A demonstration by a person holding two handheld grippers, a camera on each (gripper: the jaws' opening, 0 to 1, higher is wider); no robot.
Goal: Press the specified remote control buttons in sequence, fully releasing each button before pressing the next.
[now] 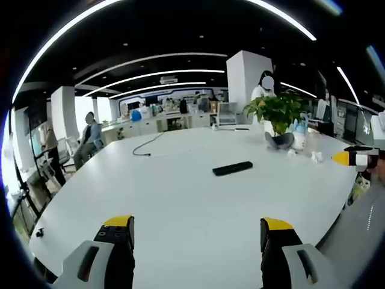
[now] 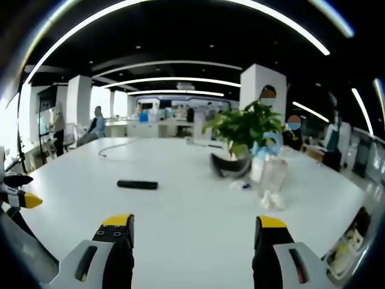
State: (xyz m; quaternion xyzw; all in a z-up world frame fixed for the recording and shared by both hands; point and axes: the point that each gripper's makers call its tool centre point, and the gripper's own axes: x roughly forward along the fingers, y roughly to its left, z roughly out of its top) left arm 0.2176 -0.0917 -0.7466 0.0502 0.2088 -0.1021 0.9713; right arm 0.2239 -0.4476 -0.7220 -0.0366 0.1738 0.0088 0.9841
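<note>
Over to the left gripper view: the left gripper (image 1: 197, 232) hangs over the white table (image 1: 90, 198) with its jaws spread wide, nothing between them. The black remote (image 1: 232, 168) lies flat out ahead, well apart from the yellow tips, slightly right of centre. At the right edge the right gripper (image 1: 352, 158) pokes in, one yellow tip showing. Beyond the remote a potted plant (image 1: 278, 114) stands in its dark pot, and a loose cable (image 1: 147, 146) trails across the far side of the table.

Now the right gripper view: the right gripper (image 2: 195, 232) is just as slack, jaws apart and empty. The remote (image 2: 137, 184) sits ahead and left, lengthwise across the view. The left gripper (image 2: 17, 195) noses in from the left edge. The plant's pot (image 2: 230, 165) holds leafy green stems; next to it stands what looks like a clear bag or bottle (image 2: 272, 174), contents too blurred to call.

The risk, I'd judge: with jaws this wide, a tip could straddle the slim remote or catch two buttons at once. A slanted push could skid it across the smooth top, since nothing is pinning it.
</note>
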